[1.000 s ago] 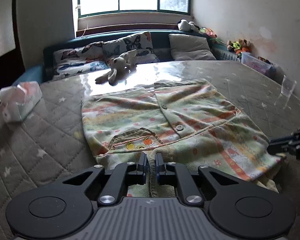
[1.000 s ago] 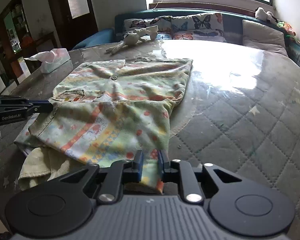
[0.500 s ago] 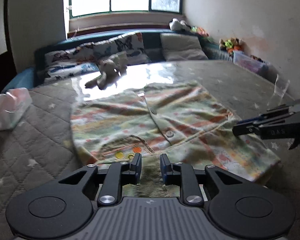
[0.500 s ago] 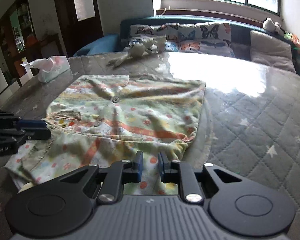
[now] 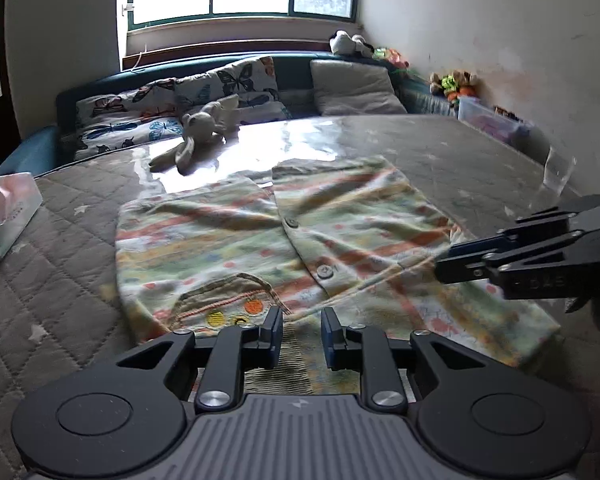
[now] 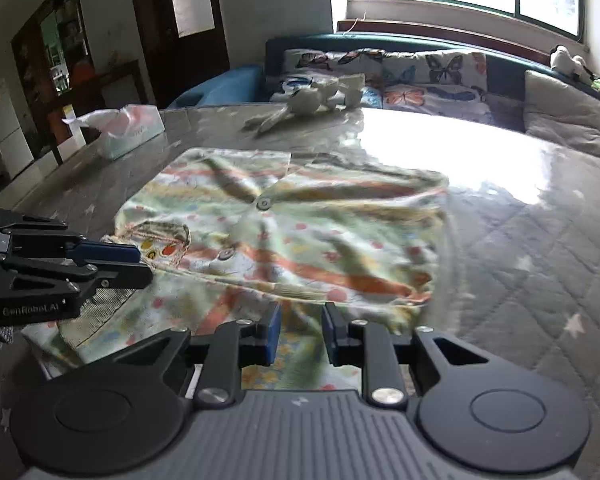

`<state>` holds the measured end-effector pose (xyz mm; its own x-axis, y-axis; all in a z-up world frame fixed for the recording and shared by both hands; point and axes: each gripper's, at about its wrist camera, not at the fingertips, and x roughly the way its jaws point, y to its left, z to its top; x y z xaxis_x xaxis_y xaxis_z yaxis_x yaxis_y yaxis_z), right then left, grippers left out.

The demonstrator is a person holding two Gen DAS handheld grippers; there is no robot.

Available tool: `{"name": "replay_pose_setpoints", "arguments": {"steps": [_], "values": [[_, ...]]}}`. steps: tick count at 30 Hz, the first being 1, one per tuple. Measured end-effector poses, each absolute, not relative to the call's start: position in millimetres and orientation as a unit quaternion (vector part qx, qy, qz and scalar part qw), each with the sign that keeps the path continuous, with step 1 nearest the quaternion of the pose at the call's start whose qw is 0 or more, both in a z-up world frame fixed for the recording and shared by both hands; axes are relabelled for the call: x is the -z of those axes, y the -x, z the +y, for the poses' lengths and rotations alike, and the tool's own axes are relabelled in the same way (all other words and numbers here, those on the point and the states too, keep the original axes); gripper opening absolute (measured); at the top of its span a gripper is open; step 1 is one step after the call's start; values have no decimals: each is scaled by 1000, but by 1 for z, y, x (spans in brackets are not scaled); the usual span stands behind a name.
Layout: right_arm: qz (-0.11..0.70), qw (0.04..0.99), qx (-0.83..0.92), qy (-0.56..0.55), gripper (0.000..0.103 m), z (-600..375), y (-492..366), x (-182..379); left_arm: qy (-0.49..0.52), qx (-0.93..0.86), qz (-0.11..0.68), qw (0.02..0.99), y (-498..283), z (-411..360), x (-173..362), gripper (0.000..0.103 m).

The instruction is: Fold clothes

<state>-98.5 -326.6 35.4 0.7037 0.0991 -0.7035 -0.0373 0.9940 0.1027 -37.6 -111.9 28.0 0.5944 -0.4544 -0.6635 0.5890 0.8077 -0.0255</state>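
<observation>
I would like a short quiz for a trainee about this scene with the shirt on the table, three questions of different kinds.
1. True or false: the jaws of the left gripper are open.
2. Which thing lies on the table beyond the shirt? A) a book B) a plush toy C) a shoe
3. Fill in: in the right wrist view, the tissue box stands to the ____ of the shirt.

Key: 1 true; 2 B; 3 left. The jaws of the right gripper are open too, with the shirt's near edge between them.
</observation>
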Motion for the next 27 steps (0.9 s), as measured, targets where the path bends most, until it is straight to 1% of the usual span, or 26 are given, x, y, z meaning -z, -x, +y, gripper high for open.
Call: {"name": "replay_pose_setpoints", "arguments": {"steps": [2,4,5,7,8,9,10,17,27], "values": [[391,919,-34,-43,23,-325,93,-29,-104,289,346,887,36,-113,-24,34],[390,919,-36,-45,23,-325,96,-30,-107,286,348,886,36,-111,-22,39],[389,919,-38,-45,23,-325,99,-31,-107,286,346,887,38,-110,-23,46],[387,920,-46,-39,24,-323,108,-36,-111,287,338,889,44,-108,-28,55],[386,920,-50,-35,26,-322,112,-39,-112,291,335,889,48,-107,-29,56],[387,920,-54,-30,32,-320,118,-40,-112,296,333,888,53,-106,-30,56],[387,920,-55,-26,34,-319,122,-40,-113,301,332,887,57,-105,-31,56],[384,923,-40,-5,34,-316,168,-38,-137,311,327,882,85,-101,-21,56],[381,923,-14,-42,34,-331,203,-37,-142,304,315,888,106,-84,-27,56]]}}
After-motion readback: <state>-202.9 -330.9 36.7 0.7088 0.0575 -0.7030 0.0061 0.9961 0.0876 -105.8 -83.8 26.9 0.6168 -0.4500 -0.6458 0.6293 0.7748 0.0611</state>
